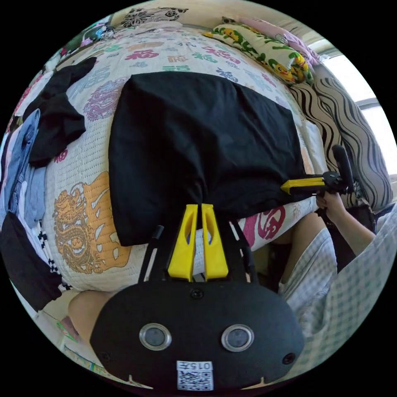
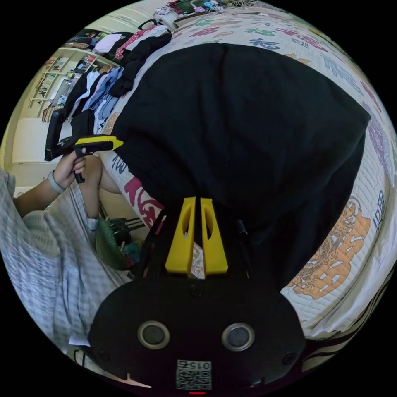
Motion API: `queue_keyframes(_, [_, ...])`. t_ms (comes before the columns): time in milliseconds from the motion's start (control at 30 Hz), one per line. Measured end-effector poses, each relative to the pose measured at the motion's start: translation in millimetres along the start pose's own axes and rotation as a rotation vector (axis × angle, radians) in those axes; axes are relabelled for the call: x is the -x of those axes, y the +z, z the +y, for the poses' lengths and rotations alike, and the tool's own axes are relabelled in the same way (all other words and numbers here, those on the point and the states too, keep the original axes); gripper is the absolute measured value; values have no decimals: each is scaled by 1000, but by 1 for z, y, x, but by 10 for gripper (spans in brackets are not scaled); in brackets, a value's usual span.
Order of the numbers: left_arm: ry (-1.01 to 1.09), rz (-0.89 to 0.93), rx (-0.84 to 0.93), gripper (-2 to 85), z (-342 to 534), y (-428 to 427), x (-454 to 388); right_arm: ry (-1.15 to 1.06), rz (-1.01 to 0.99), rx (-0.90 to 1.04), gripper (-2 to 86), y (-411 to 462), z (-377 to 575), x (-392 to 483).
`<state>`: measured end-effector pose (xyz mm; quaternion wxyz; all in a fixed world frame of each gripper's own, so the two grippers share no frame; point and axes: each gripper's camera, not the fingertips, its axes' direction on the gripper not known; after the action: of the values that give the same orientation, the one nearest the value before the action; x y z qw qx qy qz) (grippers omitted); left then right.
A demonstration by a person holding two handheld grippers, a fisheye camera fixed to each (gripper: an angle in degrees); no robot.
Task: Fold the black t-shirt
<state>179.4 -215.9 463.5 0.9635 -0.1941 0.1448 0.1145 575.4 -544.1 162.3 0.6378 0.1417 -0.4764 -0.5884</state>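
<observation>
The black t-shirt [image 1: 198,136] lies spread flat on a bed with a printed quilt [image 1: 82,223]. Its near hem hangs over the bed's edge. In the left gripper view my left gripper [image 1: 197,206] has its yellow jaws pressed together on that hem, where the cloth bunches. My right gripper [image 1: 285,187], held in a hand, bites the same hem further right, at the corner. In the right gripper view the t-shirt [image 2: 240,124] spreads out ahead, and my right gripper [image 2: 197,200] is shut on its near edge. The left gripper [image 2: 120,143] shows at the shirt's left corner.
Another black garment [image 1: 58,111] and blue clothes [image 1: 20,165] are heaped at the bed's left side. Printed pillows [image 1: 264,49] and a striped cushion [image 1: 351,136] line the far right. The person's checked clothing [image 1: 343,289] and knees are close to the bed edge. Shelves [image 2: 53,78] stand behind.
</observation>
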Motion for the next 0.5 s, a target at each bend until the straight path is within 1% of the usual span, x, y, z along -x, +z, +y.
queue_keyframes(133, [49, -19, -18, 20, 23, 2, -1, 59, 31, -76, 5, 4, 9, 23])
queue_keyframes(233, [62, -19, -130, 41, 39, -2, -1, 89, 105, -109, 0, 2, 16, 51])
queue_keyframes(300, [82, -88, -230, 53, 51, -25, -14, 127, 195, -123, -3, -4, 20, 78])
queue_keyframes(333, [104, -92, -261, 54, 53, -32, -20, 130, 224, -135, -4, -5, 20, 86])
queue_keyframes(400, [237, -96, -359, 57, 55, -50, -49, 158, 317, -160, -5, -4, 13, 107])
queue_keyframes(433, [261, -106, -366, 58, 53, -50, -56, 152, 323, -138, -5, -1, 9, 110])
queue_keyframes(467, [294, -122, -342, 59, 46, -43, -67, 150, 320, -61, -5, 11, -1, 115])
queue_keyframes(500, [310, -129, -265, 61, 37, -29, -75, 162, 339, -33, -6, 18, -6, 119])
